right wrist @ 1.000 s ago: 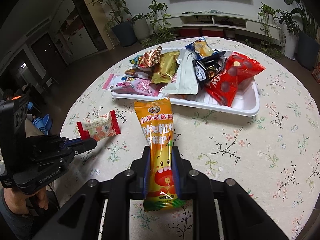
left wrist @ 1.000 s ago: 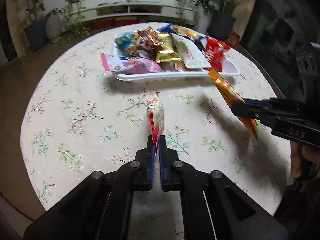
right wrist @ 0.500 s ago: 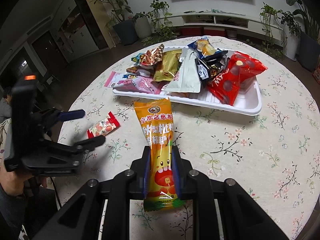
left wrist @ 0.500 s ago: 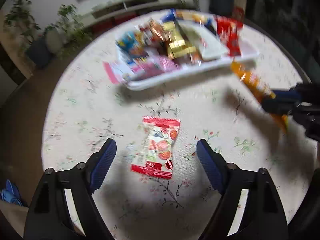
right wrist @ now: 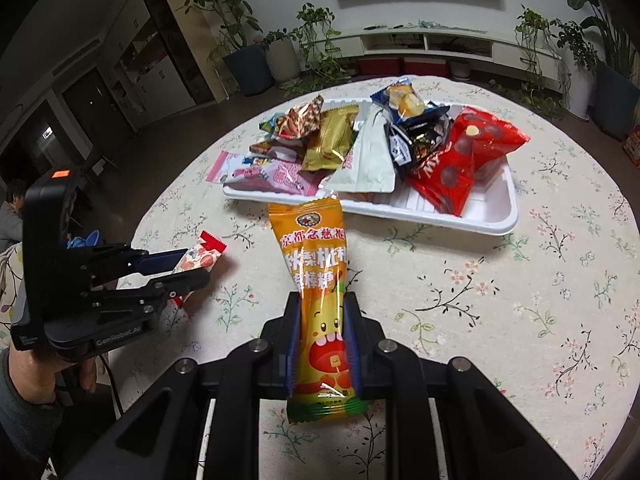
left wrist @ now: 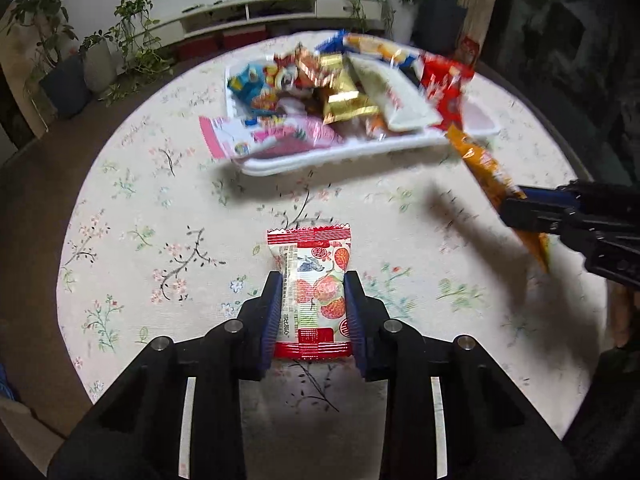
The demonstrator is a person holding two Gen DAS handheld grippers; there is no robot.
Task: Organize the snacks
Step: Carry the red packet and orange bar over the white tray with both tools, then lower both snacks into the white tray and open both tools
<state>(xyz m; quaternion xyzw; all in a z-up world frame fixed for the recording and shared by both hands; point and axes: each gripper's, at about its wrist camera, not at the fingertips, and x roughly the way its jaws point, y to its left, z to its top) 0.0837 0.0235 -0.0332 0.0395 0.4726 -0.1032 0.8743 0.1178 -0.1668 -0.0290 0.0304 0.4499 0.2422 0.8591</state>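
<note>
A red-and-white strawberry snack packet (left wrist: 310,256) sits flat-face-up between the fingers of my left gripper (left wrist: 314,280), low over the floral tablecloth. The jaws are closing and their blue pads touch the packet's two long sides. From the right wrist view the same packet (right wrist: 202,256) tilts up between the left gripper (right wrist: 196,266) fingers. My right gripper (right wrist: 323,300) is shut on a long orange candy packet (right wrist: 312,248), which points at the white tray (right wrist: 492,216). The left view also catches the right gripper (left wrist: 514,206), the orange packet (left wrist: 480,164) and the tray (left wrist: 320,160).
The tray is piled with several snack bags; a pink packet (right wrist: 256,172) overhangs its left end. The round table (right wrist: 560,300) drops off to dark floor on the left. A hand (right wrist: 32,380) holds the left gripper. Potted plants and a low shelf stand behind.
The left gripper let go of the strawberry packet it held edge-on, opened wide as the packet lay flat, then closed onto its sides. The right gripper and orange packet stayed still.
</note>
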